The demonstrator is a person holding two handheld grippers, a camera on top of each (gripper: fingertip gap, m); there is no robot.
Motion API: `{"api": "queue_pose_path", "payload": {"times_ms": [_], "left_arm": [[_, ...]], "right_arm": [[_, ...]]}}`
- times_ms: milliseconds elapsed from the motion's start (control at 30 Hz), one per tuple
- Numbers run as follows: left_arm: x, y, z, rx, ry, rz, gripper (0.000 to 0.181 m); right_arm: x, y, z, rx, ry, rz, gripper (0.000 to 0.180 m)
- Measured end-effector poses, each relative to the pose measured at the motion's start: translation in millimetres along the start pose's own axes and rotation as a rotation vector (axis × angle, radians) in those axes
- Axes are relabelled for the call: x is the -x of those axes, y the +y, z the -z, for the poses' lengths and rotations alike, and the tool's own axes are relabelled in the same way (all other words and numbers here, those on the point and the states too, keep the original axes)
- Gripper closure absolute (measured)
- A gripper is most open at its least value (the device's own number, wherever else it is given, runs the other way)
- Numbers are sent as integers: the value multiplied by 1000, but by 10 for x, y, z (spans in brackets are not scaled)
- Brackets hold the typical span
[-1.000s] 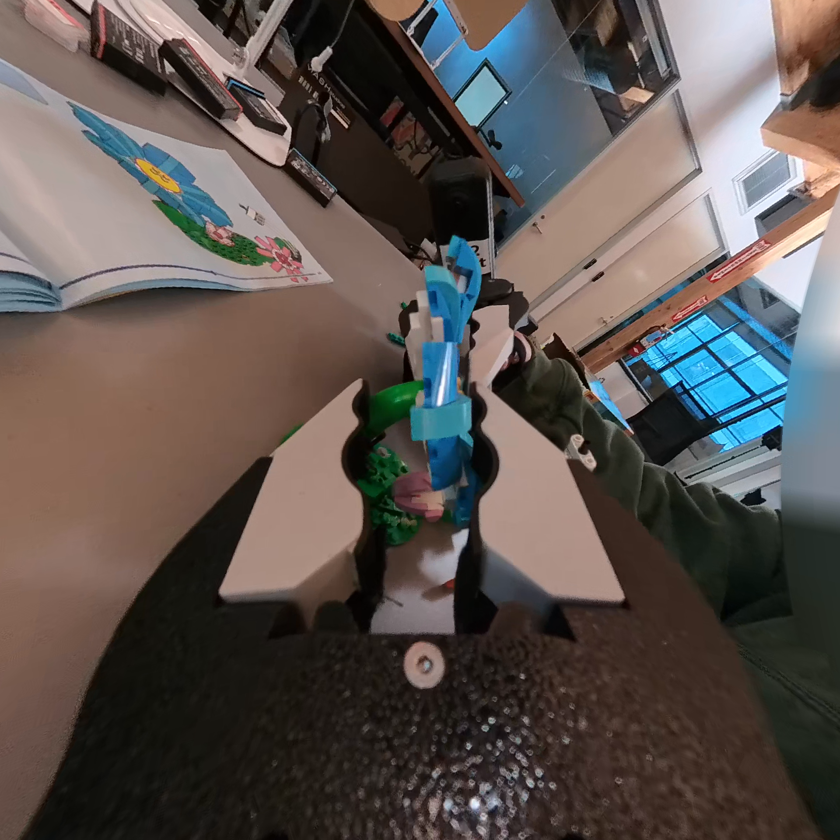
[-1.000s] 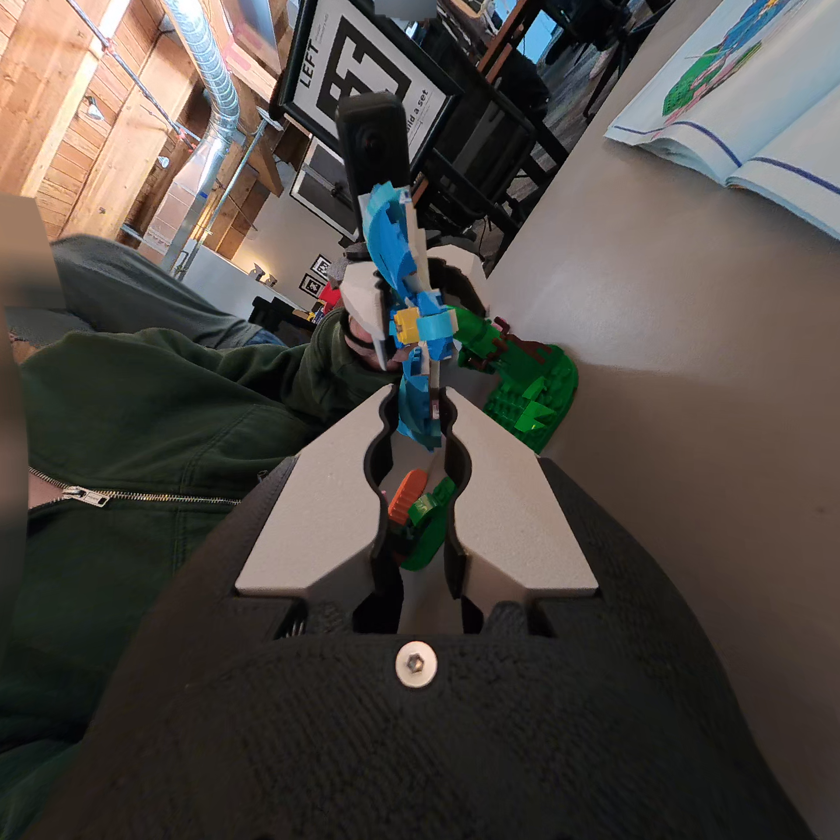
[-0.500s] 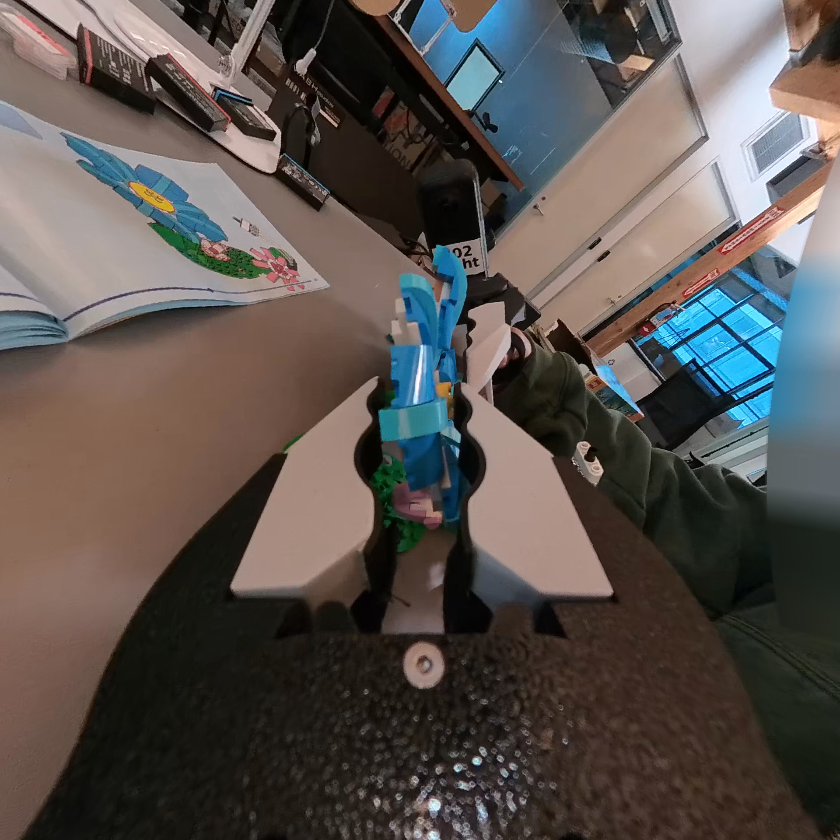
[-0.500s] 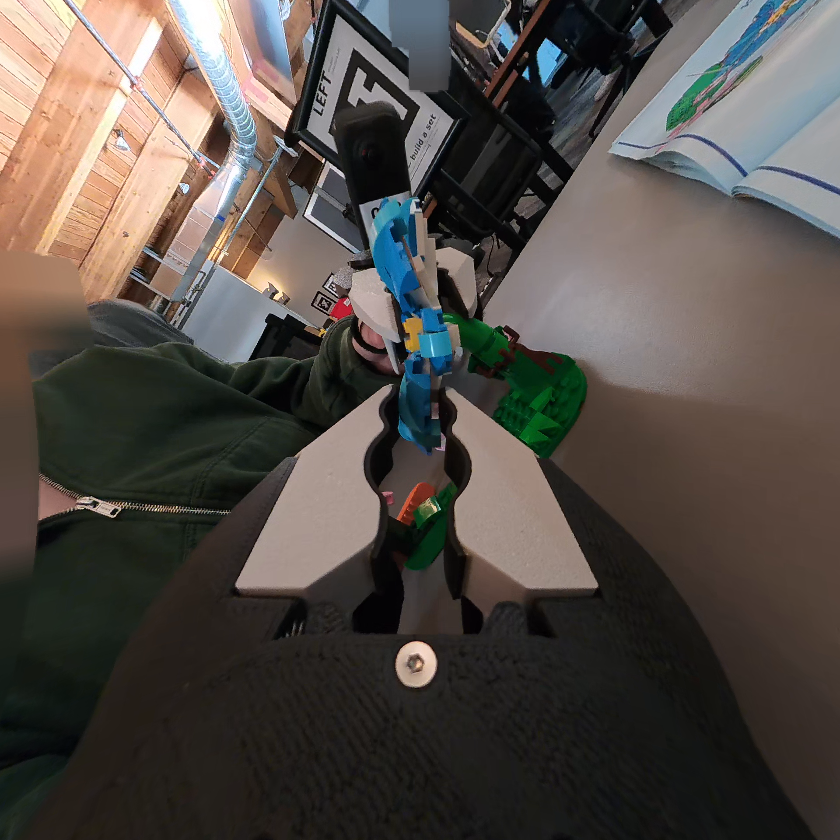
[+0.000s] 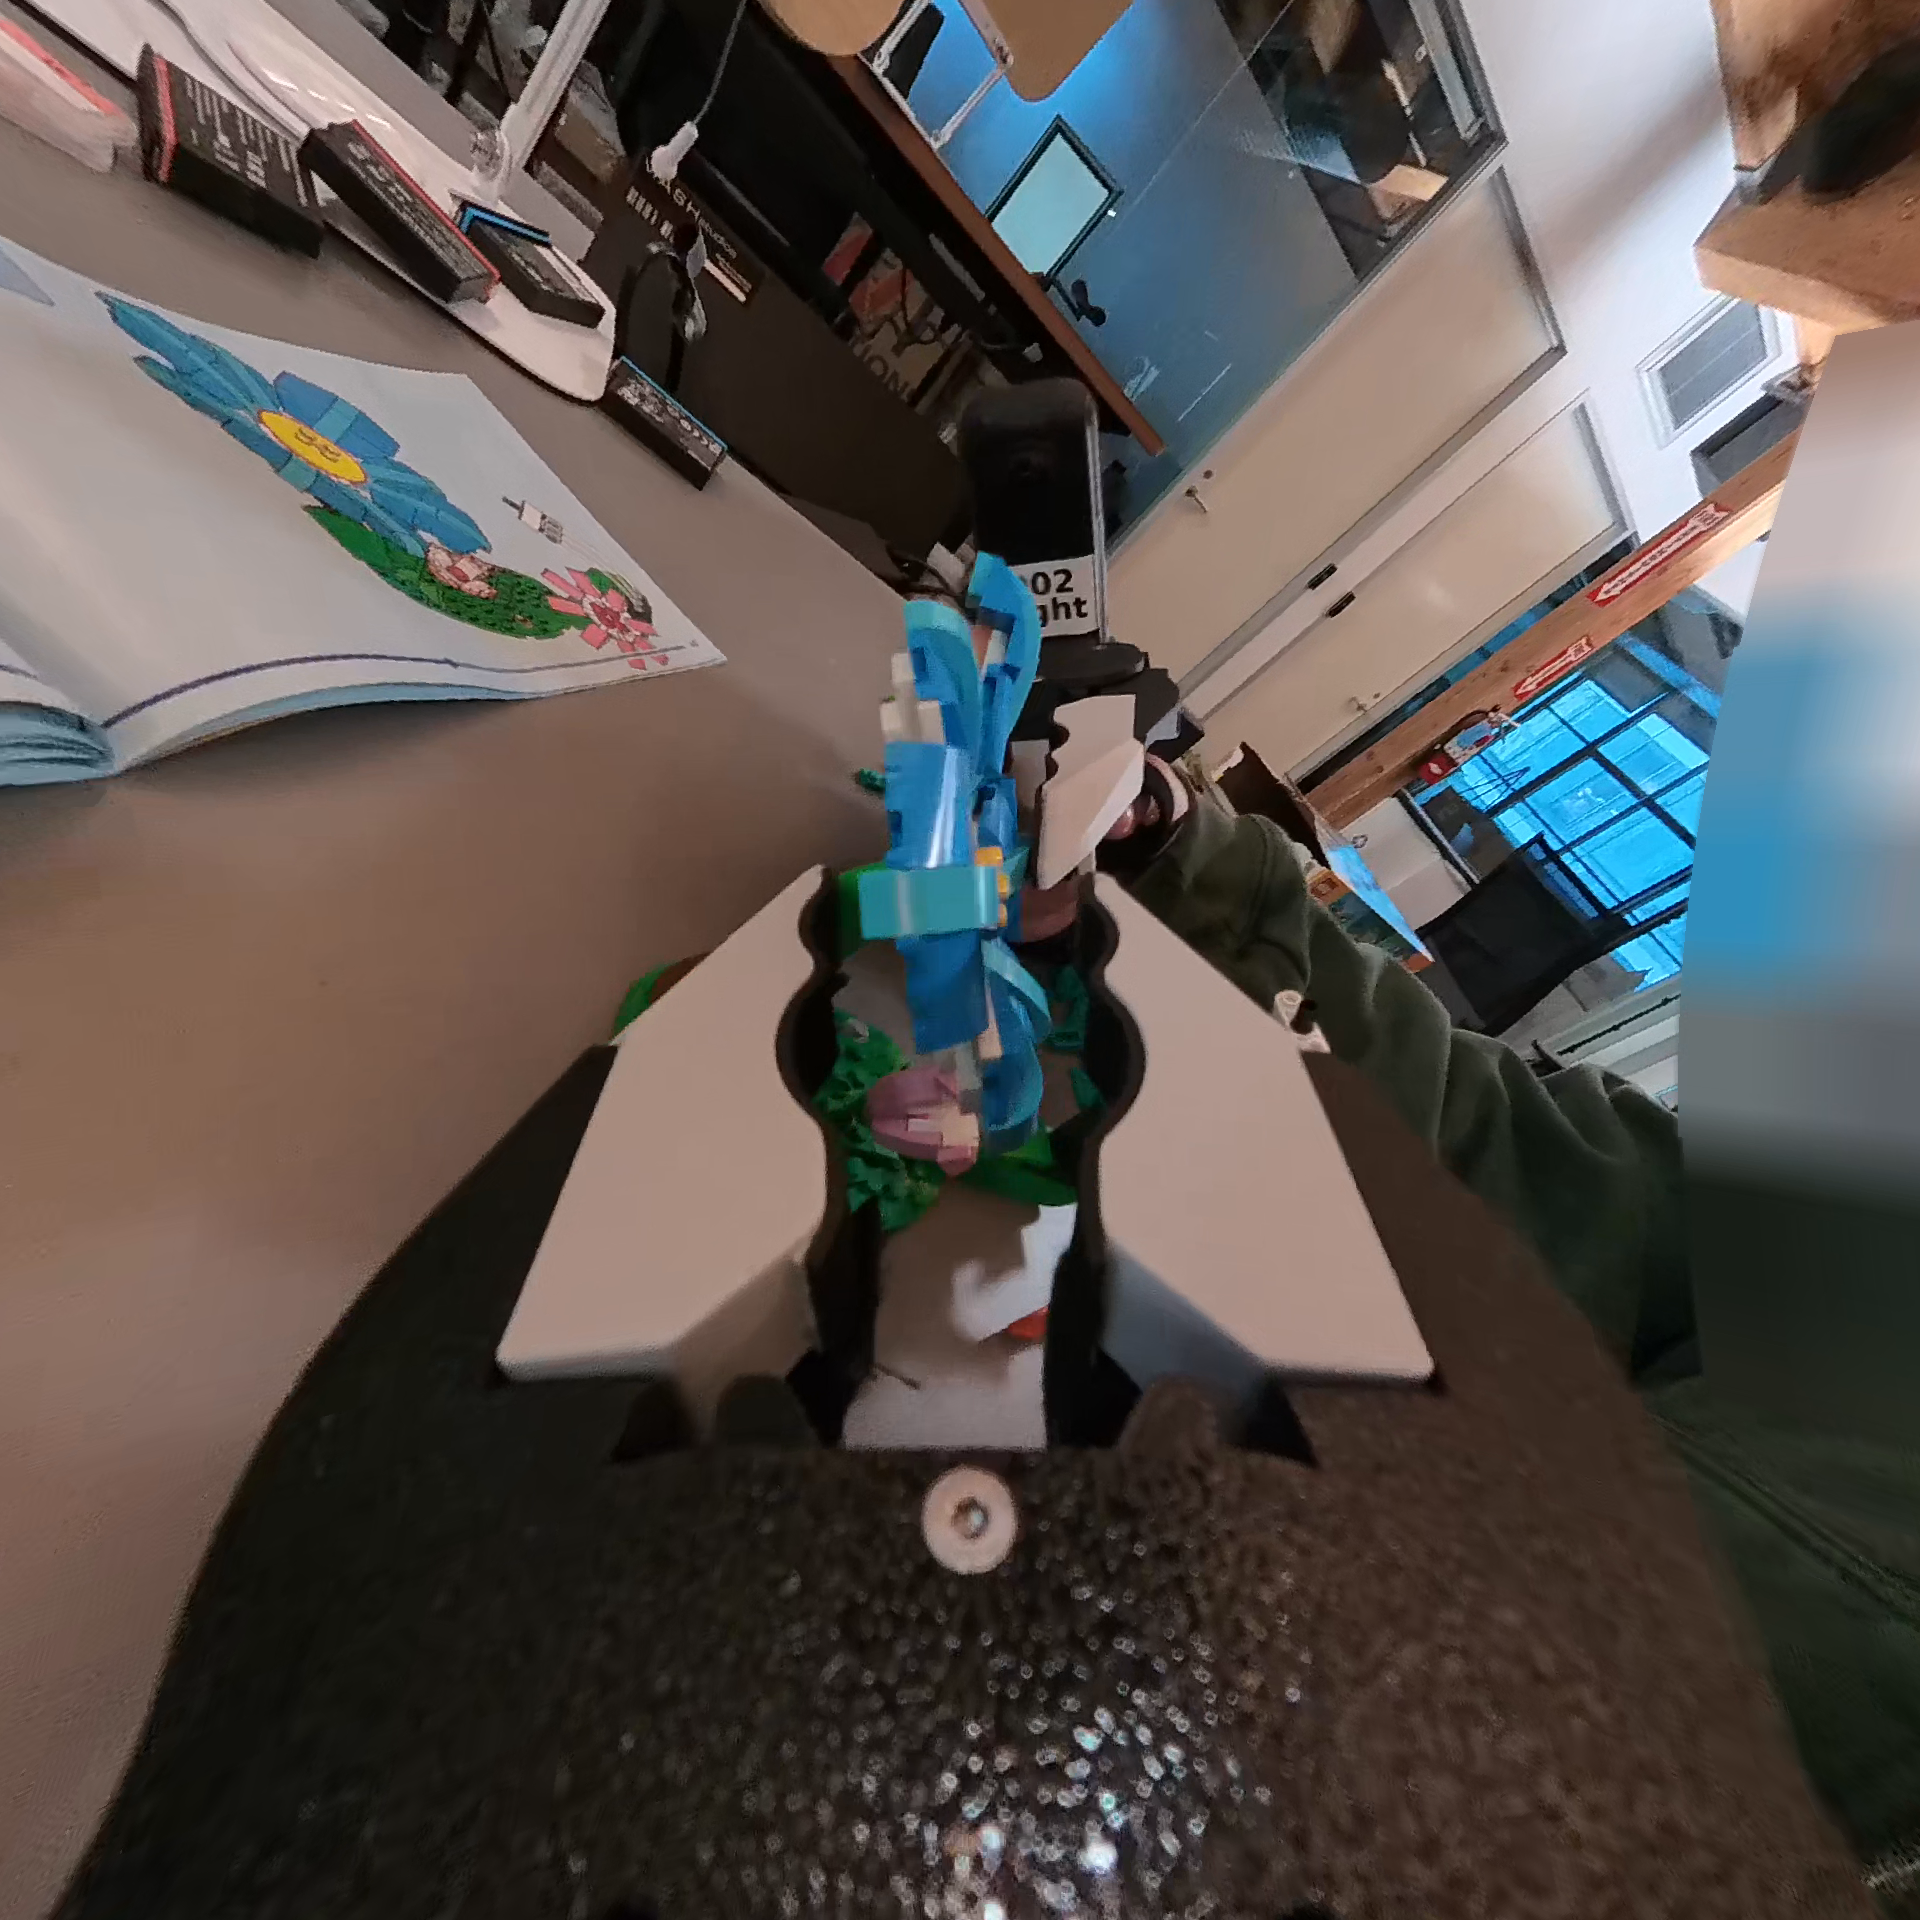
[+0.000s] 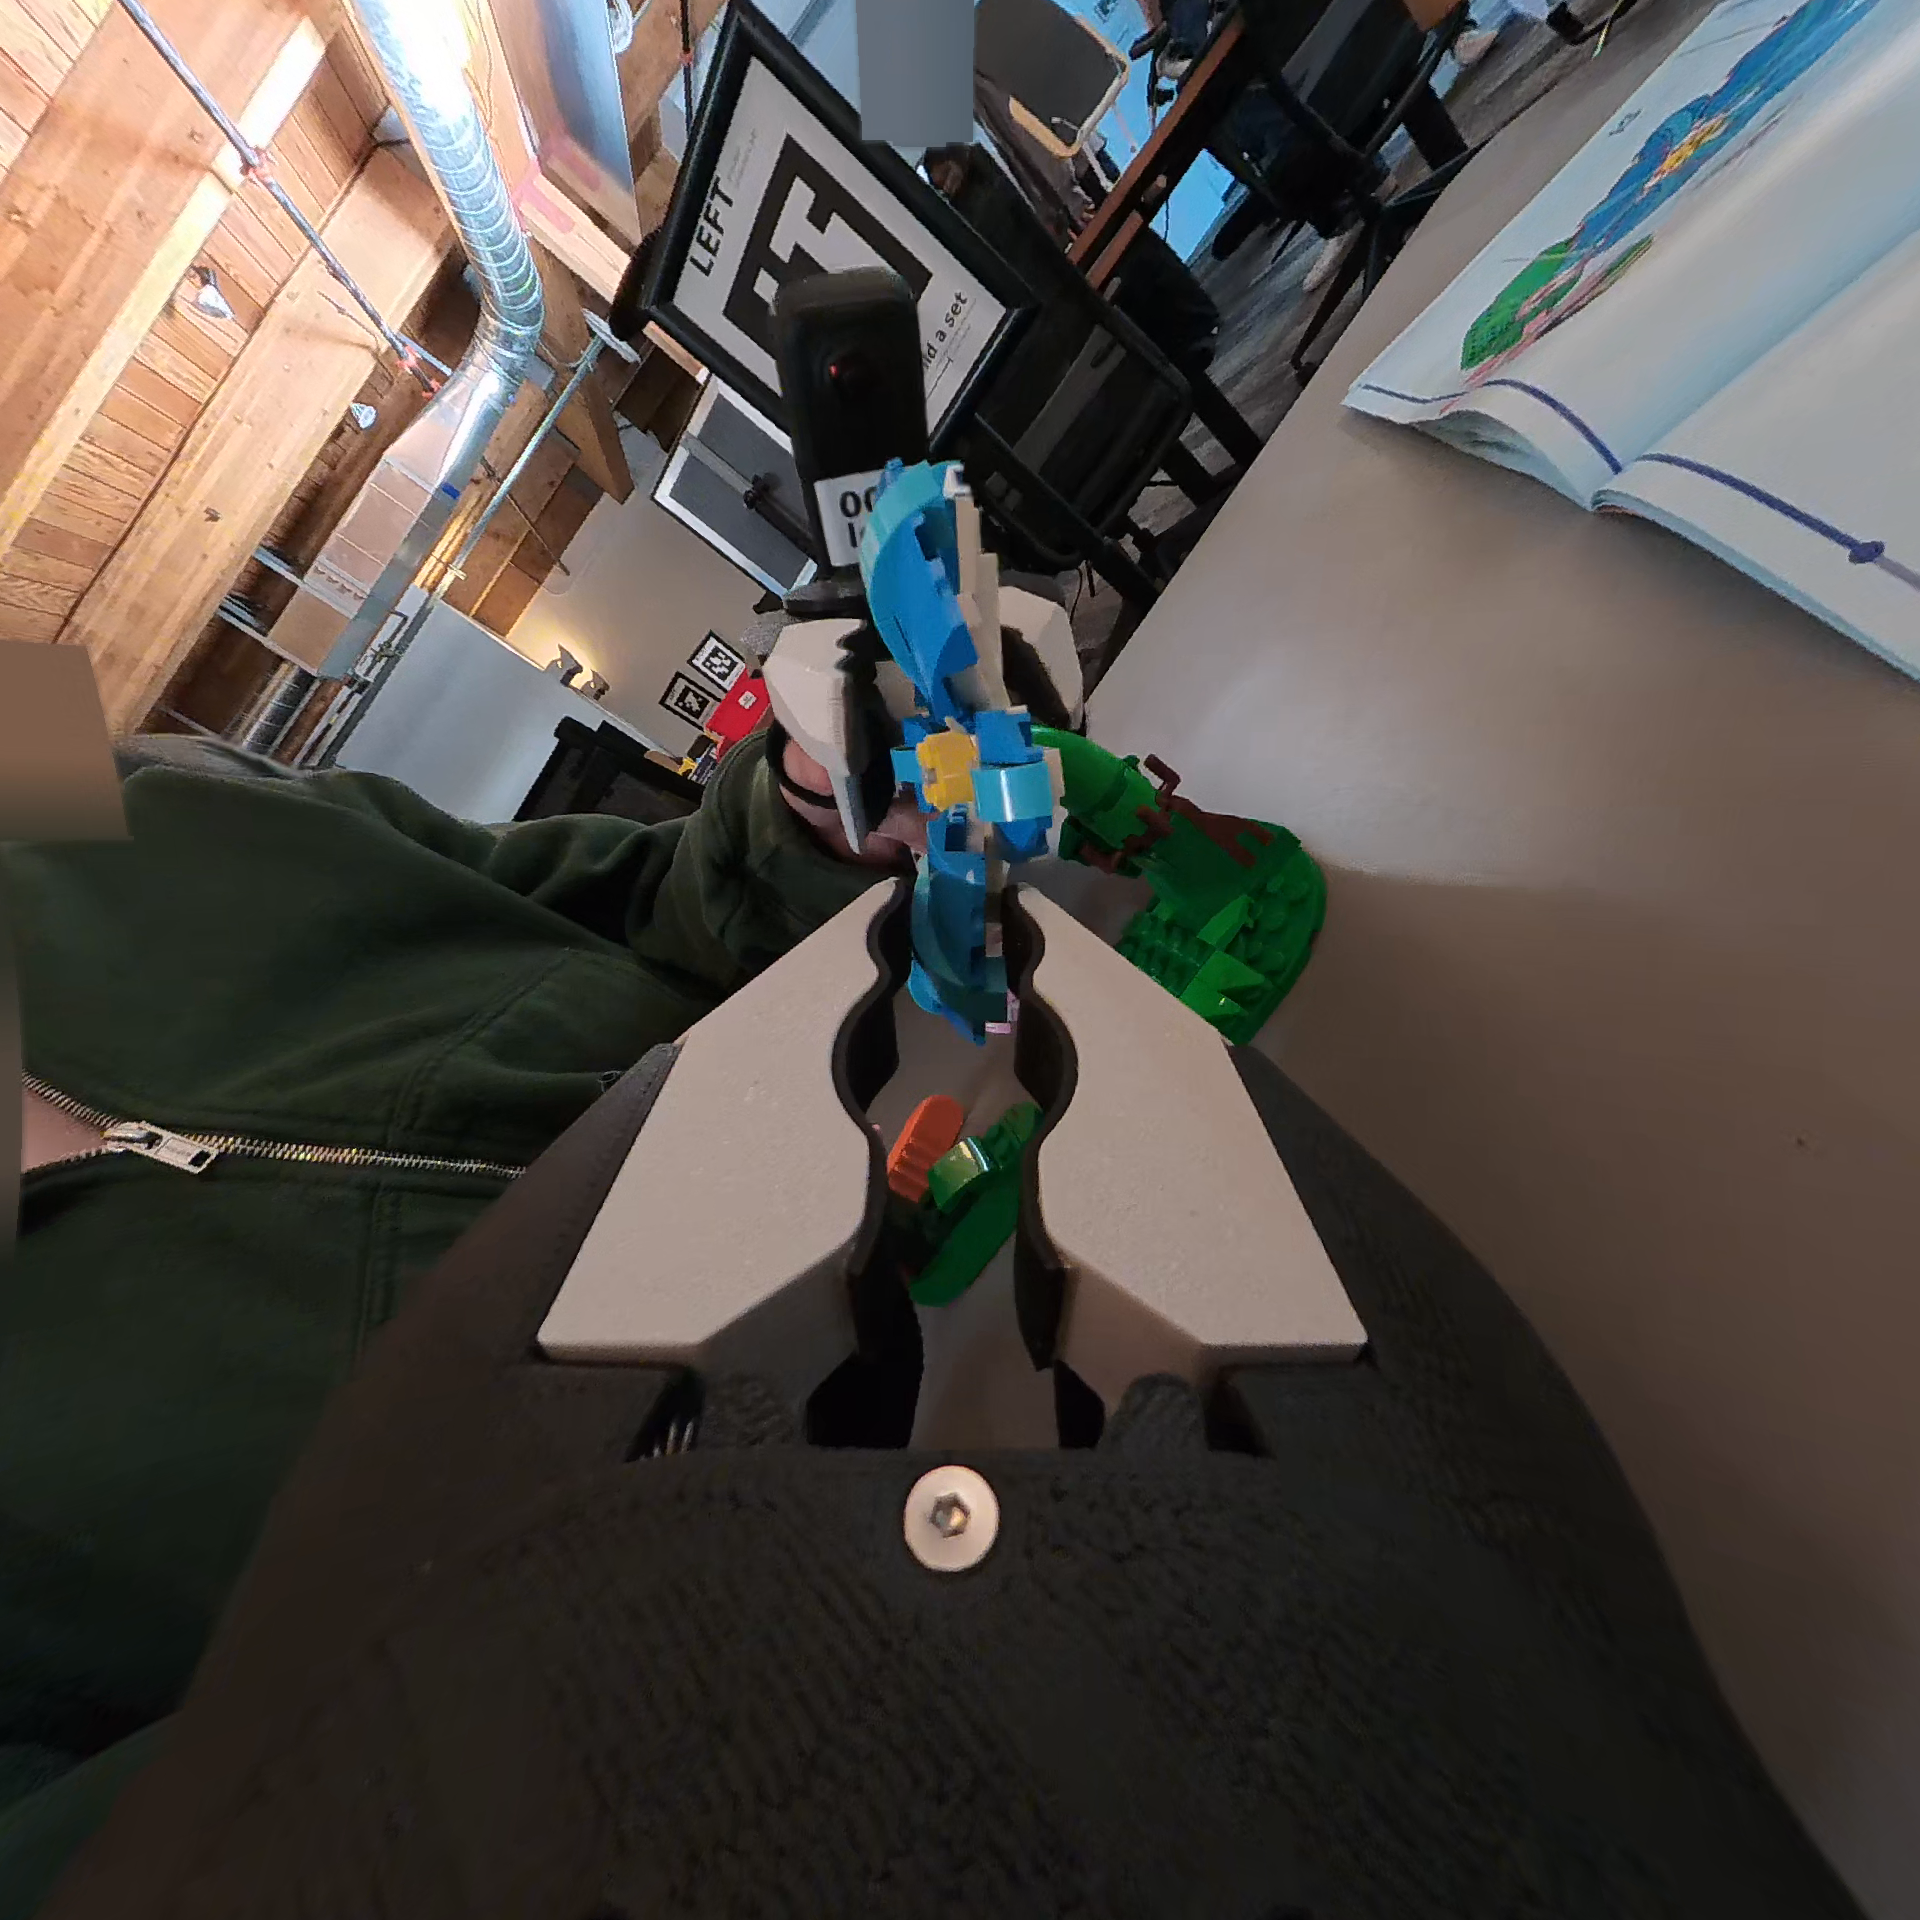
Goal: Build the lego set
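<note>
A blue Lego flower [image 5: 951,831] with a yellow centre [image 6: 940,769] sits on a green stem [image 6: 1091,779] rising from a green leafy base [image 6: 1216,914]. The base rests on the grey table. My right gripper [image 6: 958,904] is shut on the flower's lower petals. My left gripper [image 5: 956,925] is open, with its jaws either side of the flower and a gap on the right side. The left gripper also shows from the far side in the right wrist view [image 6: 935,686]. A pink flower [image 5: 920,1117] sits on the base [image 5: 883,1153].
An open instruction booklet [image 5: 312,520] lies on the table; it also shows in the right wrist view [image 6: 1662,364]. Black boxes [image 5: 229,177] stand at the far edge. Loose orange [image 6: 920,1143] and green [image 6: 966,1216] pieces lie near my right gripper. A green sleeve [image 5: 1455,1091] is close. My two grippers' fingertips are within a few centimetres of each other.
My left gripper's jaws narrowed on the flower half a second ago and have now spread apart again. My right gripper stays shut on the petals.
</note>
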State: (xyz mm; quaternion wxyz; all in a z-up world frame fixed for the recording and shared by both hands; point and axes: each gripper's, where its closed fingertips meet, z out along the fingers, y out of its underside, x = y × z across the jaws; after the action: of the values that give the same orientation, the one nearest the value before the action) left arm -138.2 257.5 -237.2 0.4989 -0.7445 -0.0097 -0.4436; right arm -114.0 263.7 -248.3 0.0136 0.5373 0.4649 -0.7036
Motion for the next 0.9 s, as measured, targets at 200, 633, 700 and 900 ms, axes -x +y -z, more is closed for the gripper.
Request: {"api": "queue_pose_path", "payload": {"times_ms": [200,633,700,900], "left_arm": [[29,9,-60,15,-25,-17,137],[45,35,-30,31,-12,-22,149],[44,34,-32,30,-8,-20,149],[41,30,-29,20,-8,-11,149]], "right_arm": [[4,1,-4,1,3,12,164],[20,15,41,10,19,59,164],[17,26,28,16,19,56,164],[-6,26,11,13,29,34,164]]}}
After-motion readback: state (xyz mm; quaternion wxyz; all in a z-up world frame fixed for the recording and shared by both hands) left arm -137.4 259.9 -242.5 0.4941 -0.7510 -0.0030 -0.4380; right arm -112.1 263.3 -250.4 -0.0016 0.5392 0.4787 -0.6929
